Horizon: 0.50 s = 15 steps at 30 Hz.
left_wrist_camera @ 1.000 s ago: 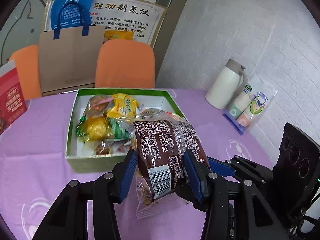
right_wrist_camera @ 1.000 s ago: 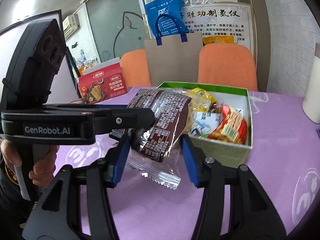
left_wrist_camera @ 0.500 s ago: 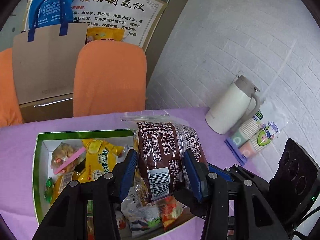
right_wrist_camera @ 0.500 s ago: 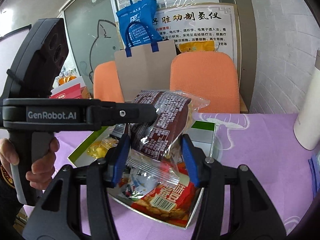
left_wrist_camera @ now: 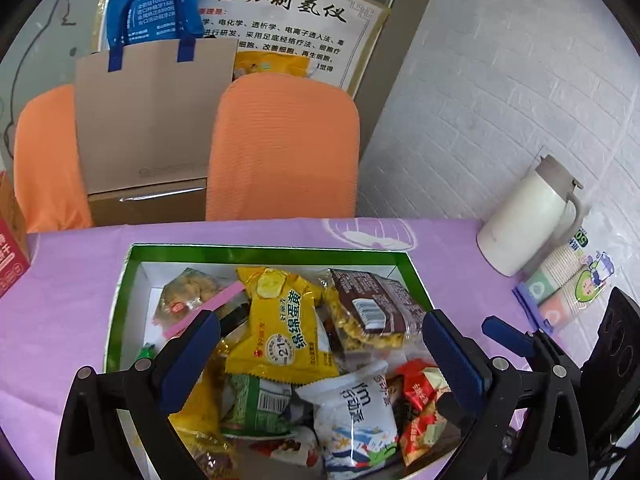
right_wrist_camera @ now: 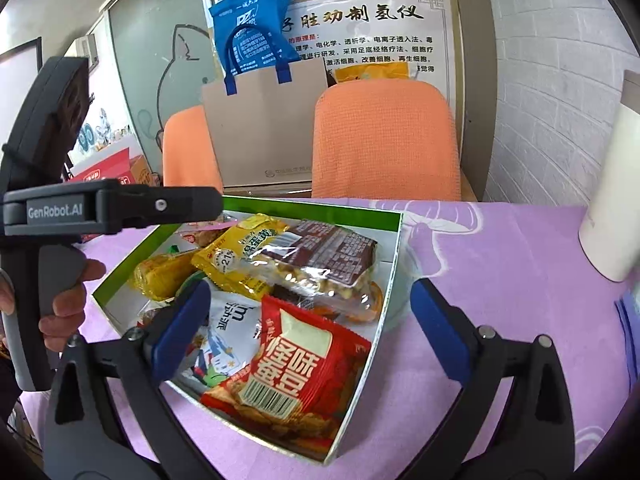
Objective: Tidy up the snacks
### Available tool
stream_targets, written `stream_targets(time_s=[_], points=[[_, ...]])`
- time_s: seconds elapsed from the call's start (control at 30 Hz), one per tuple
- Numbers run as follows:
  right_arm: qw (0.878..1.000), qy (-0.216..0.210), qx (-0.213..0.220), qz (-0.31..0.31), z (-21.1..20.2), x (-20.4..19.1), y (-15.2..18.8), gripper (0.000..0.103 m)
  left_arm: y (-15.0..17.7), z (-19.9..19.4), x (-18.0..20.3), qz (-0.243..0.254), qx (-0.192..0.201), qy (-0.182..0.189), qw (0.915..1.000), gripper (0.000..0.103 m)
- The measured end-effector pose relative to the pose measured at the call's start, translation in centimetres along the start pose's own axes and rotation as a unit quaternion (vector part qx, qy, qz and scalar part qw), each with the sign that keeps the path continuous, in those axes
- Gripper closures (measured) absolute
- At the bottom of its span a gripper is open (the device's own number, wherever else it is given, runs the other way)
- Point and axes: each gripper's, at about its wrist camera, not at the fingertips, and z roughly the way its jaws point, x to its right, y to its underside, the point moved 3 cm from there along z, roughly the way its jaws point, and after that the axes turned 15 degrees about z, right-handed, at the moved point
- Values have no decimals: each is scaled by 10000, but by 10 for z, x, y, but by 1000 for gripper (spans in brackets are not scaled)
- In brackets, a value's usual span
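A green-rimmed white box (left_wrist_camera: 264, 253) (right_wrist_camera: 394, 248) on the purple table holds several snack packets. A brown packet with a clear end (left_wrist_camera: 374, 307) (right_wrist_camera: 326, 258) lies in its far right part, beside a yellow packet (left_wrist_camera: 286, 328) (right_wrist_camera: 236, 258). A red packet (right_wrist_camera: 292, 368) and a white packet (left_wrist_camera: 352, 412) lie nearer. My left gripper (left_wrist_camera: 320, 360) is open and empty above the box. My right gripper (right_wrist_camera: 308, 320) is open and empty over the box's near right corner.
A white thermos jug (left_wrist_camera: 528, 220) and a bag of paper cups (left_wrist_camera: 568, 284) stand at the right by the brick wall. A red carton (left_wrist_camera: 10, 252) sits at the left table edge. Two orange chairs (left_wrist_camera: 280, 148) and a cardboard box with a blue bag (left_wrist_camera: 156, 108) stand behind.
Both grippers held the brown packet and carried it over the box. Both have now opened, and the packet lies in the box.
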Motion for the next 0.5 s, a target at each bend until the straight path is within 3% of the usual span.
stream_targets(time_s=[0.27, 0.37, 0.5], points=[[9987, 365, 295, -193, -74, -39, 15, 1, 21, -79, 15, 336, 331, -702, 9964, 0], [9974, 647, 275, -161, -103, -54, 34, 1, 45, -114, 22, 376, 397, -1006, 9934, 0], [9968, 676, 414, -131, -135, -69, 67, 1, 88, -150, 26, 133, 296, -1197, 9923, 0]])
